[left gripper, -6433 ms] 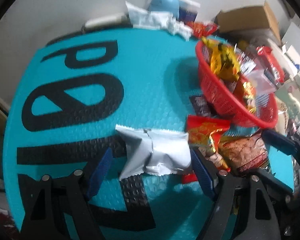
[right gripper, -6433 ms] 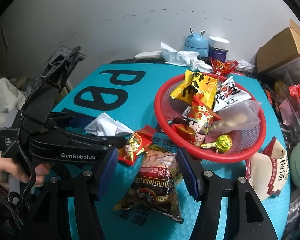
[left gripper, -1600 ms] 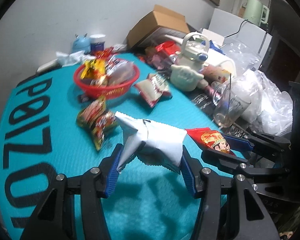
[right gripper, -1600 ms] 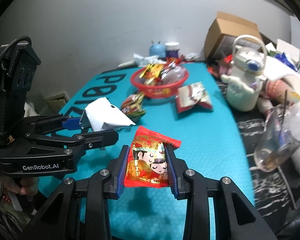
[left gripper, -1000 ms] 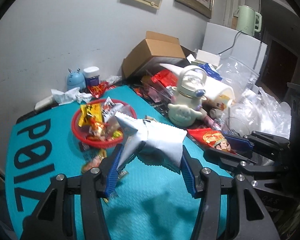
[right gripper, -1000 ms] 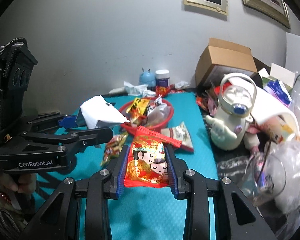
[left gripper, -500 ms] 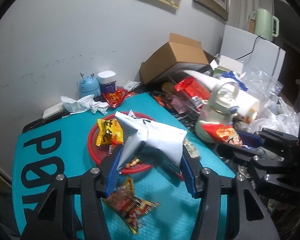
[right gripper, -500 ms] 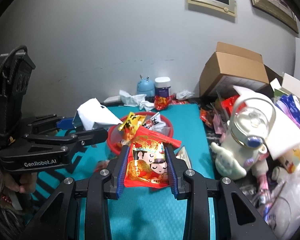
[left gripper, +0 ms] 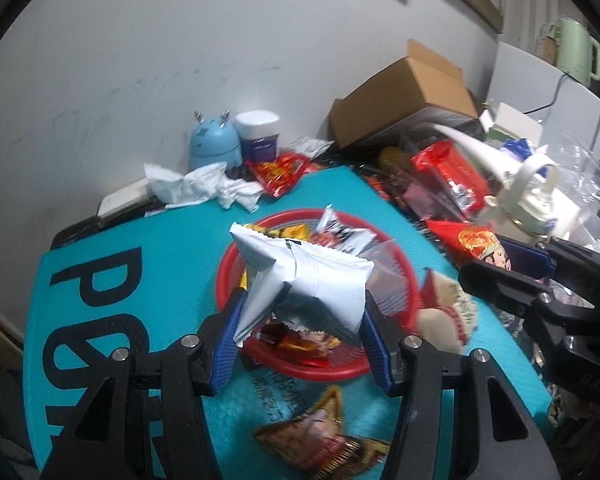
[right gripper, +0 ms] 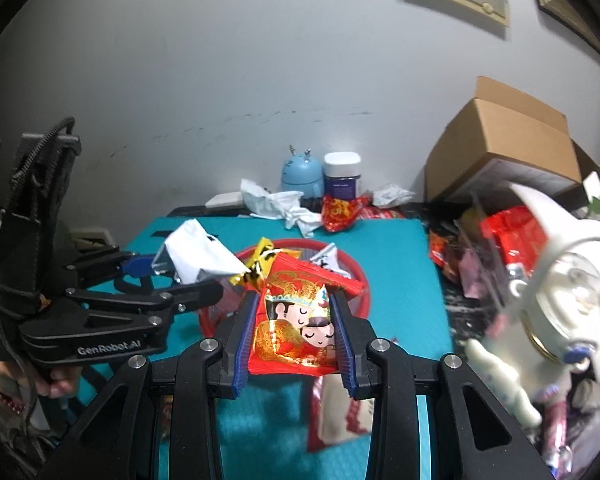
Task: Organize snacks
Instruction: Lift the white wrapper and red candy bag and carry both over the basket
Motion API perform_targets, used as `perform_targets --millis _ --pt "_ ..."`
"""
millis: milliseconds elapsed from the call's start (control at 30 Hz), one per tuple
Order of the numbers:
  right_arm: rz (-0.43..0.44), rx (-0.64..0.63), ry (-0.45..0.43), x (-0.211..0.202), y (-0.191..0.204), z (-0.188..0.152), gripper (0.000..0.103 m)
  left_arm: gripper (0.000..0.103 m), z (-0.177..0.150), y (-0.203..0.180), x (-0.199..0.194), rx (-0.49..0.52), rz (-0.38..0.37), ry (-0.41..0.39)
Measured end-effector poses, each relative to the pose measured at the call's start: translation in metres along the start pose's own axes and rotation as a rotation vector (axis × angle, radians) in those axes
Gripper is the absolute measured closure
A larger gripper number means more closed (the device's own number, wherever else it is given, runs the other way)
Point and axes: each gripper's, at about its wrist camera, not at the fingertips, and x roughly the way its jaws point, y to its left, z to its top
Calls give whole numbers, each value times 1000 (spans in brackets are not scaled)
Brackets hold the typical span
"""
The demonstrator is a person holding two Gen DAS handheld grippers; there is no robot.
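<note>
My left gripper (left gripper: 300,312) is shut on a silver-white snack packet (left gripper: 304,276), held above the red basket (left gripper: 228,264), which holds several snack bags. In the right wrist view the same gripper (right gripper: 168,276) carries the packet (right gripper: 198,254) at the basket's left rim. My right gripper (right gripper: 294,312) is shut on a red packet with cartoon faces (right gripper: 296,324), held in the air near the basket's (right gripper: 360,284) front edge. That red packet (left gripper: 480,246) also shows at the right of the left wrist view.
A brown snack bag (left gripper: 324,440) lies on the teal mat (left gripper: 120,280) in front of the basket. Another bag (left gripper: 444,300) lies to its right. Crumpled tissue (left gripper: 204,184), a blue gadget (left gripper: 214,144), a jar (left gripper: 260,130) and a cardboard box (left gripper: 408,96) stand behind. A white kettle-shaped bottle (right gripper: 560,300) stands right.
Both grippers have moved toward the basket with their packets still held. The basket now lies right under the left gripper and close in front of the right one.
</note>
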Motion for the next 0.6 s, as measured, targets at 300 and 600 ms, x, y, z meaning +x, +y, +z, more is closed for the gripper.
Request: perform_targets --millis 300,600 --pt "15 -7 51 48 3 -3 68 49 -7 25 36 -51 32 46" --pt "41 -8 115 80 5 -16 68 49 -16 30 58 -46 31 91"
